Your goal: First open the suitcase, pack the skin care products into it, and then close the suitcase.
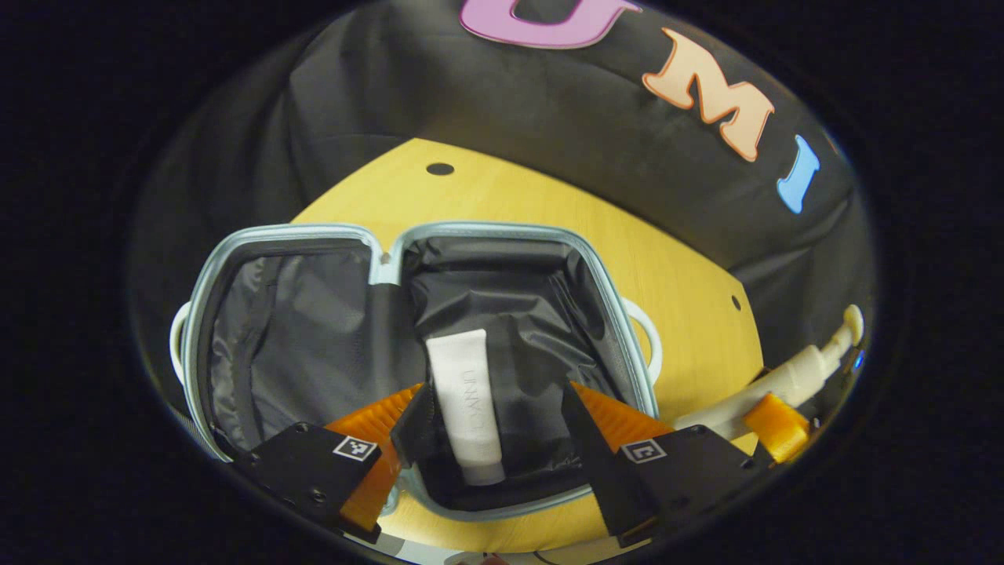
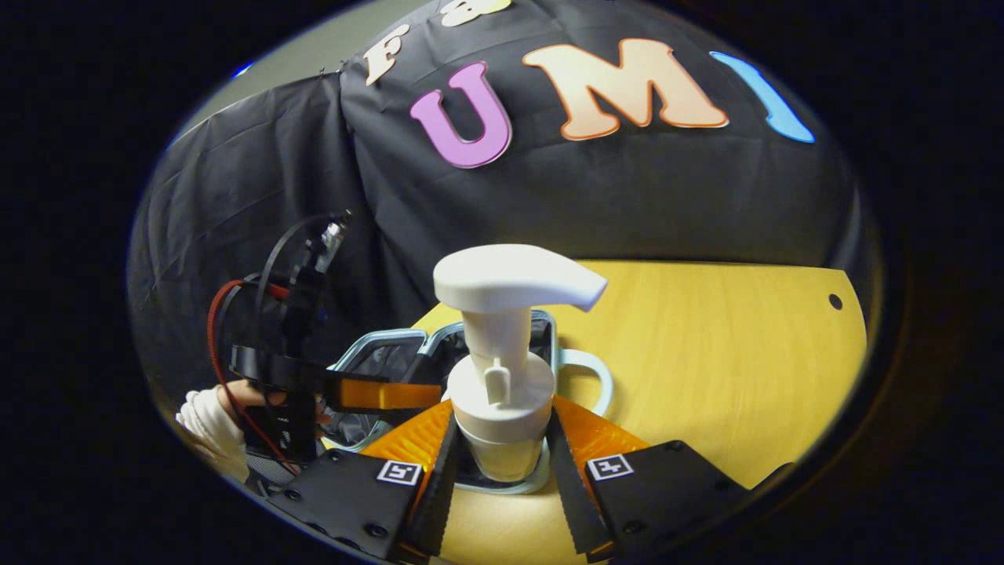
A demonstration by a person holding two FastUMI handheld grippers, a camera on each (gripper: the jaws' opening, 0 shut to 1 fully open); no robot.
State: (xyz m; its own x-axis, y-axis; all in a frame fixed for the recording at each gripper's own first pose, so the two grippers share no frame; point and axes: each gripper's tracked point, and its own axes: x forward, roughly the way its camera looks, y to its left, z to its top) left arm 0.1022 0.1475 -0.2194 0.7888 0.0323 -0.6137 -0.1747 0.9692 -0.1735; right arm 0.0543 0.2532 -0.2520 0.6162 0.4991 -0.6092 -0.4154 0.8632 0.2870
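Pump bottle point(image 2: 502, 392) goes in next

My right gripper point(image 2: 502, 463) squeezes its hard, slippery neck. My left gripper point(image 1: 494, 439) hangs wide over the soft tube point(image 1: 467, 404) lying in the open suitcase point(image 1: 612, 306).

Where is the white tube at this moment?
In the left gripper view, the white tube lies inside the right half of the open suitcase, on its dark lining, between the spread fingers of the left gripper.

Tube point(image 1: 465, 408) inside open suitcase point(image 1: 502, 233)
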